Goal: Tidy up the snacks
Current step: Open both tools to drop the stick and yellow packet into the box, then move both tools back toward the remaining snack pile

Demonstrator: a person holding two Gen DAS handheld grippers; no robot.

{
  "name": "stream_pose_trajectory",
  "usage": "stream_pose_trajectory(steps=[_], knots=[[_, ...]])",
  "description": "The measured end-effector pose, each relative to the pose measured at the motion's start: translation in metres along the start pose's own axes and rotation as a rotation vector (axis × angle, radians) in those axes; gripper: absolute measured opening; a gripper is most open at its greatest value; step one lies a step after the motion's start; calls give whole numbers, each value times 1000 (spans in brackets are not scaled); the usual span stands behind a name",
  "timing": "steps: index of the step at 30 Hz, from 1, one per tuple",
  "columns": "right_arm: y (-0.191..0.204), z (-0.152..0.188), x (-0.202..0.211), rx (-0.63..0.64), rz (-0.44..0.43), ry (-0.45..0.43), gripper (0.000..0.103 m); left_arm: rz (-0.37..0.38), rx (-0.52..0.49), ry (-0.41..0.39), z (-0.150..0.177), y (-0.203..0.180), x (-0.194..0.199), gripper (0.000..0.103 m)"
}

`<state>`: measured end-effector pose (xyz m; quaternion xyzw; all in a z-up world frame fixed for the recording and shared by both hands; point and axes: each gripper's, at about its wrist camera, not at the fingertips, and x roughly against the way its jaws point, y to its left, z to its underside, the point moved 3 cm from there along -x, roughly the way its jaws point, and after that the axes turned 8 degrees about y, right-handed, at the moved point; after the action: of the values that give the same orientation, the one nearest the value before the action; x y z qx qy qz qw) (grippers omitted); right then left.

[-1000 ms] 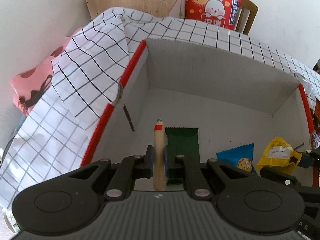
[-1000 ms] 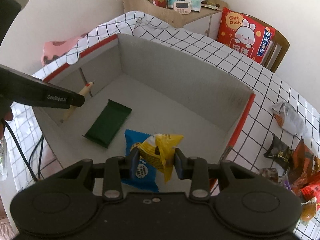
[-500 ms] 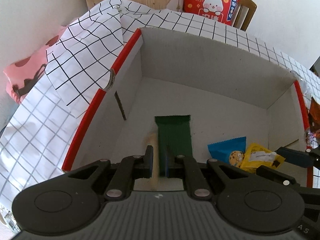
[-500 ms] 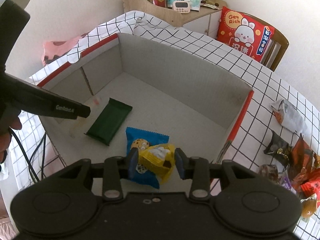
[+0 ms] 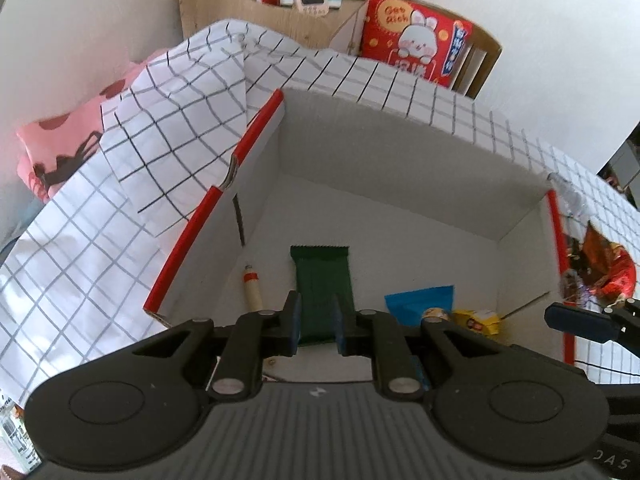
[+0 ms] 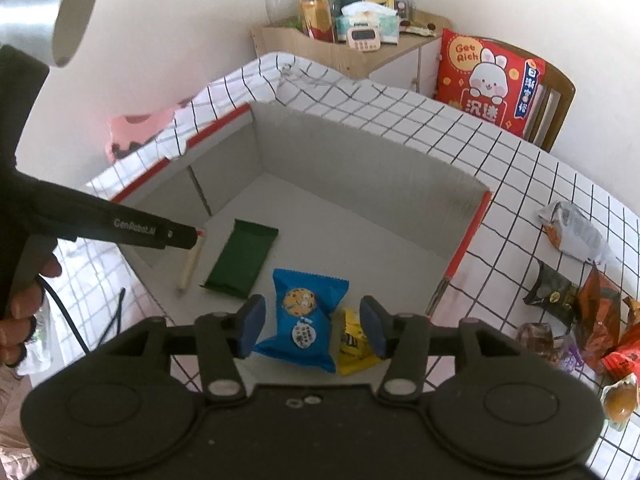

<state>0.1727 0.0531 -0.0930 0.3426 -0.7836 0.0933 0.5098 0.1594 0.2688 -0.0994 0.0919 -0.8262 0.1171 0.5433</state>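
Checked tablecloth (image 6: 460, 152) beneath, both grippers angled down over box (image 6: 360, 168), left gripper (image 5: 317, 322) just parted, empty, stick snack (image 5: 252, 286) left of it, right gripper (image 6: 312, 326) just widened, blue packet (image 6: 306, 312) and yellow packet (image 6: 354, 340) released below.

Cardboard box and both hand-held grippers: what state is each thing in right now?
White cardboard box: open-topped.
Beige stick snack: released, lying in box.
Yellow snack packet: released, lying in box.
Left hand-held gripper: jaws just opening, empty.
Right hand-held gripper: jaws just opening, empty.

both grippers are matte black plastic with blue pads (image 6: 251, 324), silver screws (image 6: 221, 387), round housings; the left gripper (image 6: 192, 236) has white GenRobot.AI lettering and a black cable (image 6: 64, 312)
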Motion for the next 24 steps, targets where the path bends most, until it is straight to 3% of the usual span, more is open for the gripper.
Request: stream_pose_trajectory(steps=[5, 14, 24], knots=[[-4, 4, 19, -19, -14, -42, 57, 44, 6, -61, 5, -9, 20, 27], [-17, 18, 58, -40, -42, -114, 70, 99, -33, -150, 18, -43, 54, 27], [-45, 47, 101, -81, -48, -179, 82, 183, -106, -193, 42, -98, 74, 29]])
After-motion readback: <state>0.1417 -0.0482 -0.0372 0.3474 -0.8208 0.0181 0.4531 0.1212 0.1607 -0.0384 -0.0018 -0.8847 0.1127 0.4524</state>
